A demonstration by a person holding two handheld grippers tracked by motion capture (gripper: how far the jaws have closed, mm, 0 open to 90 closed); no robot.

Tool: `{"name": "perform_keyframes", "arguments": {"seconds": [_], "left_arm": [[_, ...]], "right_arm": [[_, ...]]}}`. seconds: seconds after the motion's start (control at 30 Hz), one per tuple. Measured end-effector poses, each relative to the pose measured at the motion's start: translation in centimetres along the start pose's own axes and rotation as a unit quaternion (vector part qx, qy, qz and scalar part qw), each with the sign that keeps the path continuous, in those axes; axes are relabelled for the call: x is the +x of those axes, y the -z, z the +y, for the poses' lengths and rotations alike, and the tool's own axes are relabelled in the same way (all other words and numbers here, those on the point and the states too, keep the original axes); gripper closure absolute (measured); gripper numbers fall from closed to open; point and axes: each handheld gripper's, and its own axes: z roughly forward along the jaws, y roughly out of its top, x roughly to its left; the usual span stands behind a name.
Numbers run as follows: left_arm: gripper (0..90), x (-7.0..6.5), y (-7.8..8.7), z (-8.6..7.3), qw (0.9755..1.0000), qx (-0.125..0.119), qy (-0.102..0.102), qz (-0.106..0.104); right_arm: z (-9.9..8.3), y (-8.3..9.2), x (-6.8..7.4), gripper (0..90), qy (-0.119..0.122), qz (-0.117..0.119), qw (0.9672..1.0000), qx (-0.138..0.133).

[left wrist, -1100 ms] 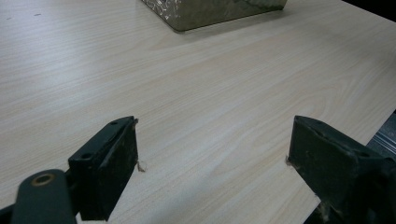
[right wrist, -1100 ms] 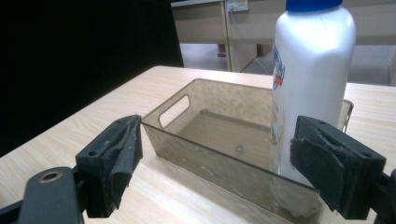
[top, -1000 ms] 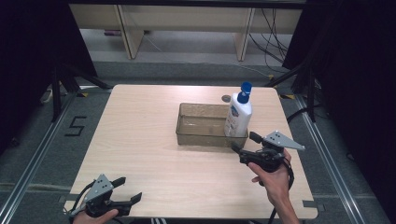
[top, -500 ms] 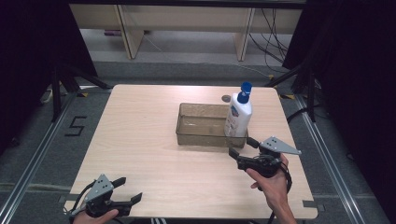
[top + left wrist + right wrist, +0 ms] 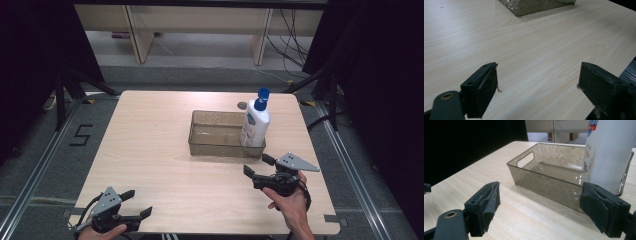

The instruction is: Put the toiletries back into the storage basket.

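White plastic bottle with a blue cap [image 5: 254,125] stands upright in the right end of the smoky translucent plastic bin [image 5: 215,134] on the pale wooden desk [image 5: 150,150]. Right claw [image 5: 256,167] sits just in front of the bin — jaws spread, holding nothing. Left claw [image 5: 137,205] rests at the desk's near left edge, well apart, also spread.

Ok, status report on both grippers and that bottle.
Both grippers open, empty. White bottle upright inside clear bin, right end. Nothing between right gripper and bin.
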Motion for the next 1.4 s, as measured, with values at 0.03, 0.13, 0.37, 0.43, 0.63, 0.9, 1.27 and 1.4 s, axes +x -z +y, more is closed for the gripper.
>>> {"name": "perform_keyframes", "arguments": {"seconds": [0.03,0.13,0.37,0.43,0.63,0.9,1.27,1.4], "left_arm": [[15.2,0.1,0.1,0.0,1.0,0.003,-0.004,0.0],[15.2,0.1,0.0,0.0,1.0,0.005,-0.005,0.001],[15.2,0.1,0.1,0.0,1.0,0.006,-0.002,0.003],[15.2,0.1,0.1,0.0,1.0,0.003,-0.002,0.002],[15.1,0.1,0.1,0.0,1.0,0.006,-0.002,0.004],[15.1,0.0,0.1,0.0,1.0,0.0,0.004,0.002],[15.1,0.2,0.1,0.0,1.0,0.002,-0.003,-0.001],[15.1,0.1,0.1,0.0,1.0,0.003,-0.002,0.001]], "right_arm": [[-0.1,0.1,0.2,17.2,-0.013,0.001,0.9999,0.002],[-0.3,0.3,0.0,17.2,0.008,0.003,0.9999,0.005],[-0.8,0.7,0.1,17.2,0.001,0.001,1.0,0.003],[-1.0,0.7,0.0,17.2,-0.004,0.008,1.0,0.001],[-1.4,1.2,0.0,17.2,0.0,0.001,1.0,0.008],[-2.3,1.5,0.3,16.7,-0.016,0.006,0.9998,0.009],[-3.2,1.9,0.4,16.2,-0.018,0.003,0.9998,0.013],[-3.8,1.9,0.6,16.2,-0.025,0.008,0.9995,0.019]]}}
